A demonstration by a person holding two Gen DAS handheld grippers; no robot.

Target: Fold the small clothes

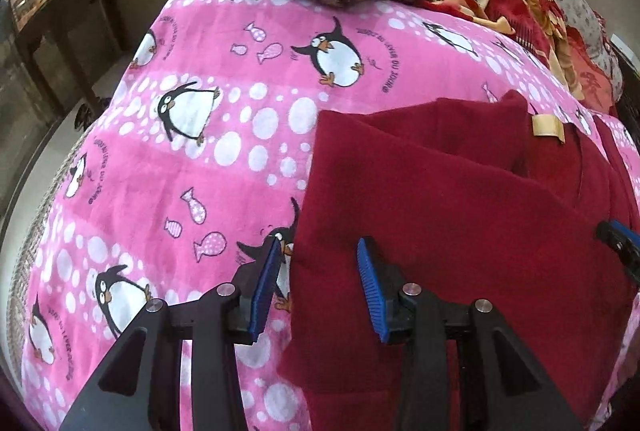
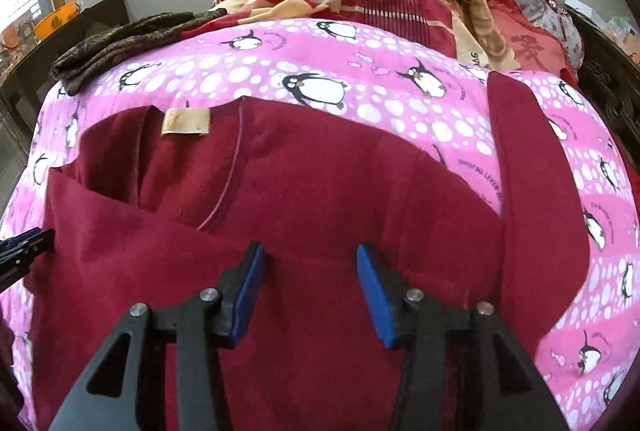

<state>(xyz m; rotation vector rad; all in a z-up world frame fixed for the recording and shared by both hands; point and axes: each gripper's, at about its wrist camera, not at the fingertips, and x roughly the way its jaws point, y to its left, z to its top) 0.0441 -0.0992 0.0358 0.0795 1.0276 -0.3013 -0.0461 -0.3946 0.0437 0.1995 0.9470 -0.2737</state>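
The dark red fleece garment (image 2: 320, 191) lies on the pink penguin-print blanket (image 1: 180, 151). The left gripper (image 1: 320, 263) gapes empty over its edge; the right gripper (image 2: 310, 271) gapes empty above its middle. Only the right view shows the outstretched sleeve (image 2: 536, 191).

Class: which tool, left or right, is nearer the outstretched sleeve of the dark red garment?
Right. The right tool hovers over the garment's body beside the sleeve; the left tool straddles the opposite edge.

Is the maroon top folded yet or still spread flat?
Partly folded: on the maroon top, one side flap lies across the body below the neck label; the other sleeve remains extended.
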